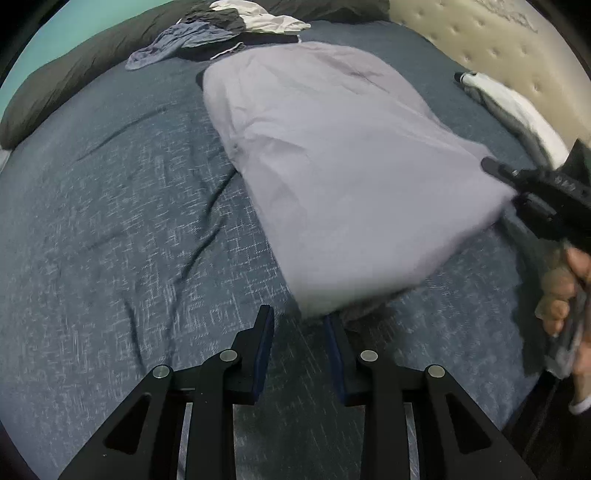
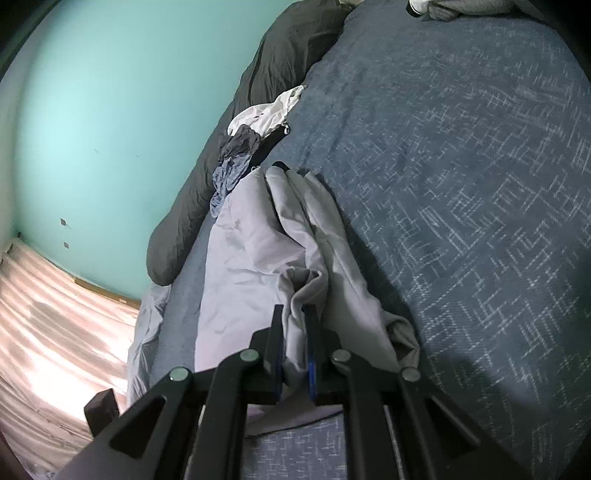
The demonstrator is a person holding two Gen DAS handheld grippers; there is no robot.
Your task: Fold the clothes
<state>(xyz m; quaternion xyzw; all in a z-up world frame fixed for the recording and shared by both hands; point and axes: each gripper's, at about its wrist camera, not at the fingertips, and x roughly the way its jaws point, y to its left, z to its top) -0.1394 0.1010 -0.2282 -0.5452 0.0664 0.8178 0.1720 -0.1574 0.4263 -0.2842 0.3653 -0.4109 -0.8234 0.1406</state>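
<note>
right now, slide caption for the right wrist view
Right gripper pinching a fold of the lilac garment on the blue bedspread.

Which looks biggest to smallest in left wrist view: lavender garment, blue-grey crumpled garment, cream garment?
1. Lavender garment, by far.
2. Blue-grey crumpled garment.
3. Cream garment.
The last two look close in size, lie farther away and are partly hidden, so their order is unsure.

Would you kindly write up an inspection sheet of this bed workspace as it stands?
Surface: blue bedspread, creased.
Job's things: lilac garment spread out, one edge lifted.
Clutter: heap of clothes at the far end; grey and white garment by the headboard.
Grippers: left gripper open, holding nothing; right gripper shut on the garment.
Cables: nothing seen.
Surroundings: teal wall, dark pillow.
</note>
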